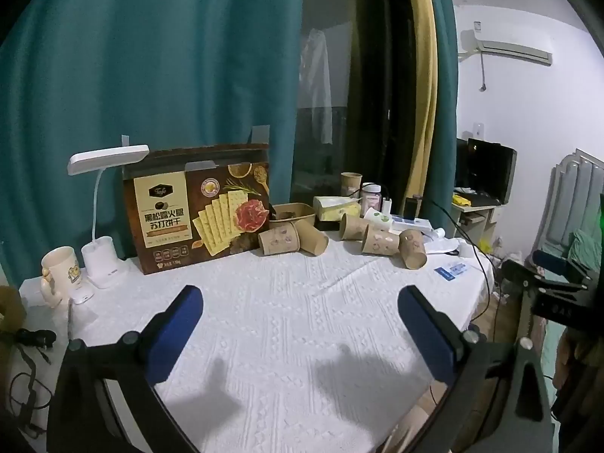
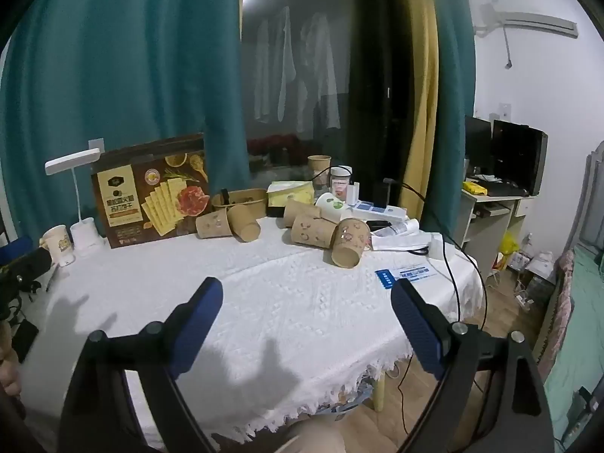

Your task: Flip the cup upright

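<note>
Both jaws stand spread wide with nothing between them: the left gripper [image 1: 300,321] and right gripper [image 2: 307,313] hang over bare cloth at the near side of the table [image 1: 287,339], angled down toward the far edge, well apart from any cup.

Five paper cups lie tipped on their sides at about 12 to 1 o'clock from the grippers. The nearest cup [image 2: 349,241] sits at 1 o'clock in the right view, its open mouth toward the camera; I judge it the handiest first pick, though the task names no particular one. Two more touch it behind, and a pair [image 1: 292,239] lies at 12 o'clock beside the cracker box [image 1: 202,207], likely a backstop against rolling.

An upright cup [image 1: 351,184] stands farther back among jars and cartons, partly hidden. Small clutter there is hard to make out. A lamp [image 1: 104,204] and mug [image 1: 62,273] stand at 10 o'clock.
</note>
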Available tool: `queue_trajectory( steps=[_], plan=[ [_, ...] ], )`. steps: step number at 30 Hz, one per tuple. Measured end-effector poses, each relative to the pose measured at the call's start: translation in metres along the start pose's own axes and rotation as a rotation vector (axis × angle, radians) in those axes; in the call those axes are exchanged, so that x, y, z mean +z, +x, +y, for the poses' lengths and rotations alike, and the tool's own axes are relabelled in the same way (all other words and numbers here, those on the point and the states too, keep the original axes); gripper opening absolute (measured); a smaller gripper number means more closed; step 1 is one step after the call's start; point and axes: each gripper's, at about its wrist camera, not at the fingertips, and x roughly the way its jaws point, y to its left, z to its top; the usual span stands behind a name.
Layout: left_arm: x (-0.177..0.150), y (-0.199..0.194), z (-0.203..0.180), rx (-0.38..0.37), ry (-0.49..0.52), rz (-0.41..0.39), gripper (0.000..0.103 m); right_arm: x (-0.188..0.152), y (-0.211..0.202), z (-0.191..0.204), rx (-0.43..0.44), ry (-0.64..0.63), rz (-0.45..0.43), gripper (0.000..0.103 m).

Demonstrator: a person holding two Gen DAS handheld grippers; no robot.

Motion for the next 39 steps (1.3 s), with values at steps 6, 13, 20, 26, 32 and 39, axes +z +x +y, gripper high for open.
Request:
queue_trajectory(
  steps=[6, 13, 20, 26, 32, 39],
  plan=[
    [0.005, 0.003, 0.000, 0.005, 0.003, -0.005, 0.103, 0.001, -0.003, 0.002, 0.012, -0.014, -0.017, 0.089],
    [0.009, 0.001, 0.006, 0.008, -0.002, -0.016, 0.103, 0.007, -0.002, -0.001, 0.018, -0.021, -0.014, 0.089],
    [0.013, -0.007, 0.001, 0.017, 0.007, -0.022, 0.103, 0.007, -0.005, 0.001, 0.016, -0.011, -0.020, 0.089],
    [0.015, -0.007, 0.000, 0.017, 0.010, -0.025, 0.103, 0.008, -0.005, 0.000, 0.017, -0.007, -0.020, 0.089],
    [0.015, -0.007, -0.001, 0.017, 0.010, -0.027, 0.103, 0.008, -0.005, 0.000, 0.016, -0.006, -0.020, 0.089],
    [0.016, -0.009, -0.001, 0.016, 0.007, -0.027, 0.103, 0.007, -0.004, 0.000, 0.016, -0.005, -0.020, 0.089]
  ],
)
